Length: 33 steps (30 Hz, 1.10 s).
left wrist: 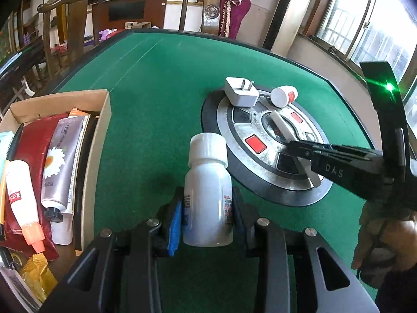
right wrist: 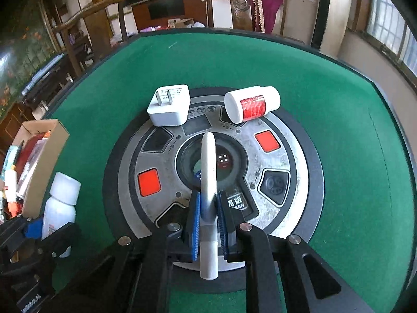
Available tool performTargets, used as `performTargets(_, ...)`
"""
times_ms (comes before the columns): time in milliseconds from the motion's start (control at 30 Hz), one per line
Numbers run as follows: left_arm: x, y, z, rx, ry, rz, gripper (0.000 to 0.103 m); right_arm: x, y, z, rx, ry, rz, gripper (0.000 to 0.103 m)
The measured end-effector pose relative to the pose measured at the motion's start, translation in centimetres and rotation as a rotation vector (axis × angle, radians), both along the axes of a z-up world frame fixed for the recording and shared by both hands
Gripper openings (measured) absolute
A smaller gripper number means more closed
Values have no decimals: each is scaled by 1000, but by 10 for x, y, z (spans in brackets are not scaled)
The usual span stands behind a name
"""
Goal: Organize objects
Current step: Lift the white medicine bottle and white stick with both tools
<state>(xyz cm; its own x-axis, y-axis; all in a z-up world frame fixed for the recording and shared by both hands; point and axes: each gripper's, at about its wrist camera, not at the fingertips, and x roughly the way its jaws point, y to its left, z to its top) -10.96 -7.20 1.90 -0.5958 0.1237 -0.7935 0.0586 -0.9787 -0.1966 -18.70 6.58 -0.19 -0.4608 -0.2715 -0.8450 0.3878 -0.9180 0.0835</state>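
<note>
Bottle (left wrist: 207,190), rigid and probably light, slick-walled, sits clamped at mid-body in left gripper (left wrist: 206,221) just right of box (left wrist: 97,156); right gripper (right wrist: 208,214) pinches thin white stick (right wrist: 208,182) farther right.

box (left wrist: 99,140) left | bottle (left wrist: 207,190) centre | charger (left wrist: 241,92), jar (left wrist: 282,96) on console (left wrist: 260,161)

I see matt green felt on the worktop (right wrist: 338,130) and a scuffed, dull metal disc (right wrist: 260,140). The bottle (left wrist: 207,195) looks smooth white plastic; the box (left wrist: 96,135) is plain cardboard.
</note>
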Motion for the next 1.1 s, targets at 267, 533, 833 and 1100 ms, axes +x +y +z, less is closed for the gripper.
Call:
performTargets(267,3,0,5,31,31,-14,33,37,27,6,-193,25,-42,13)
performTargets(533,5,5,11,11,61,-11,33,62,27,29,-302,98,-12,13)
performTargets(833,13,13,21,-60,133,13,33,76,8,29,-317,95,59,13)
performTargets(1100,23,22,31,-142,212,27,33,81,6,30,-322,107,74,13)
